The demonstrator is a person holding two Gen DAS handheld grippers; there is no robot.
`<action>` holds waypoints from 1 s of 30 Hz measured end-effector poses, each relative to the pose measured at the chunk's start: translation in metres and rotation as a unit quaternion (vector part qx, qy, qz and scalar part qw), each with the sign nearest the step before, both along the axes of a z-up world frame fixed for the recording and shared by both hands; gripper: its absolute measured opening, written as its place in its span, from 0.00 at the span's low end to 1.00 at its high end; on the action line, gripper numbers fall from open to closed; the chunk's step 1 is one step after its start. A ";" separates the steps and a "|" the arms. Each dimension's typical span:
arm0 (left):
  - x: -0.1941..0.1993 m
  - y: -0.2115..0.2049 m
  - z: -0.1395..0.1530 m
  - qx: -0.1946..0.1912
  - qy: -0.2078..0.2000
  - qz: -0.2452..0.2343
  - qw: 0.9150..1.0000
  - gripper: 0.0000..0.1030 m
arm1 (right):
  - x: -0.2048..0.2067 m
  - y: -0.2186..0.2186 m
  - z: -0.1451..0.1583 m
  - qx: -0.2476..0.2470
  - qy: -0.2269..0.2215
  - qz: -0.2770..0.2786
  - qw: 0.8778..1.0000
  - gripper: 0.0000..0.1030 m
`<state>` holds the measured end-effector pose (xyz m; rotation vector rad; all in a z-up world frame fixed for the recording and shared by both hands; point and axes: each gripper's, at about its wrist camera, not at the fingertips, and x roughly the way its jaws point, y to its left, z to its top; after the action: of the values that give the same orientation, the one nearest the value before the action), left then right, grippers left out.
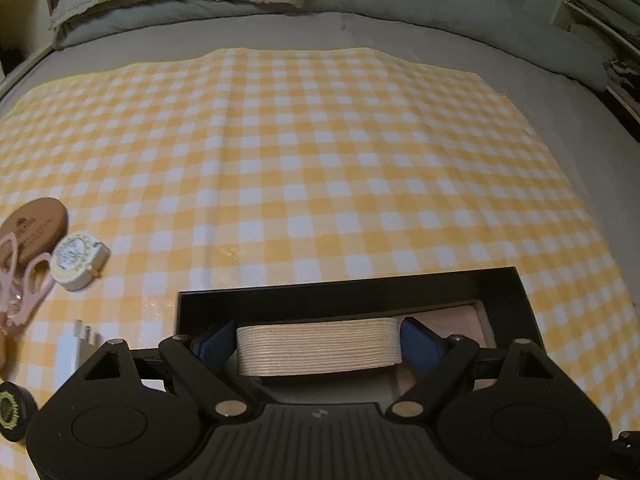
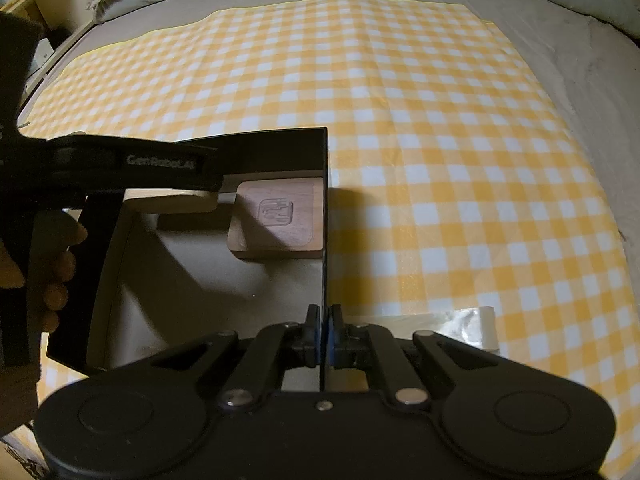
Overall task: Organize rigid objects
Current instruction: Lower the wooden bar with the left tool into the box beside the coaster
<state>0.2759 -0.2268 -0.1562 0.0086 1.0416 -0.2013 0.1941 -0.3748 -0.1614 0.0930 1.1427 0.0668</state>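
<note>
My left gripper is shut on a pale wooden block and holds it over the black box. In the right wrist view the same block hangs under the left gripper, inside the box. A brown wooden coaster with an engraved mark lies in the box's far right corner. My right gripper is shut on the box's right wall.
At the left of the yellow checked cloth lie a brown oval piece, a white tape measure, pink scissors, a white charger plug and a black round lid. A clear wrapper lies right of the box.
</note>
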 end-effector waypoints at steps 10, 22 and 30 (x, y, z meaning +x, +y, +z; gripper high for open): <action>0.007 -0.009 -0.010 -0.001 -0.002 -0.019 1.000 0.95 | -0.002 -0.001 0.001 0.005 -0.001 0.003 1.000 0.05; -0.013 0.000 0.012 -0.016 0.004 -0.037 0.999 0.99 | -0.001 -0.001 0.001 0.011 0.000 0.001 1.000 0.05; -0.039 0.003 0.043 -0.029 -0.028 -0.071 0.997 1.00 | -0.002 -0.001 0.001 0.019 -0.001 -0.006 1.000 0.06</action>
<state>0.2366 -0.2237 -0.1131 0.0355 0.9798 -0.3588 0.1923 -0.3755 -0.1602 0.1334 1.1396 0.0784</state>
